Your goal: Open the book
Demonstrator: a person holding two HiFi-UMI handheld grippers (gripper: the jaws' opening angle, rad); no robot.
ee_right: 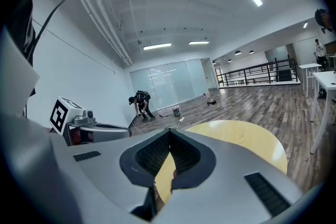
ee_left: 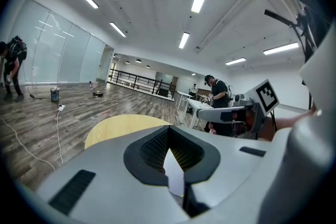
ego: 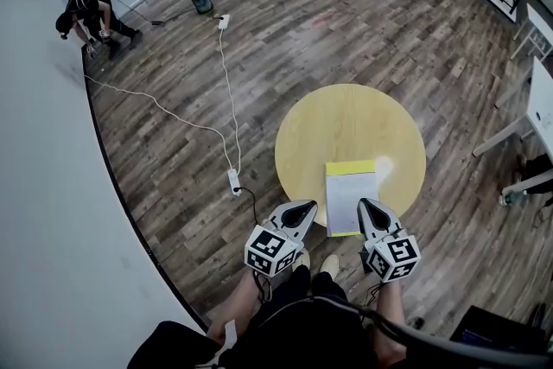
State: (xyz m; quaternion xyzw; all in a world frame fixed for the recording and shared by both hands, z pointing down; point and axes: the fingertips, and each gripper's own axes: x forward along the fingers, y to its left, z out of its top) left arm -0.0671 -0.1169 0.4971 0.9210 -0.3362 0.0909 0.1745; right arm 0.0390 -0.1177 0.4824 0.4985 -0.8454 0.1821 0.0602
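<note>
The book lies shut on the near right part of a round yellow table, white cover up with a yellow strip along its far edge, its near end reaching the table's rim. The opening step has not begun, as I judge it: both tools hover at the near edge, neither touching the cover. The left gripper sits just left of the book, its jaws pressed together and empty. The right gripper hangs over the book's near right corner, jaws likewise closed on nothing.

The next move probably calls for one closed tip to hold the book down while the other slips under the cover's free edge and lifts it.

The table's top is smooth and otherwise bare. Around it runs a grey-brown plank floor, with a white cable and power strip to the left, a person bending at the far left near a bucket, and white desks at the right.
</note>
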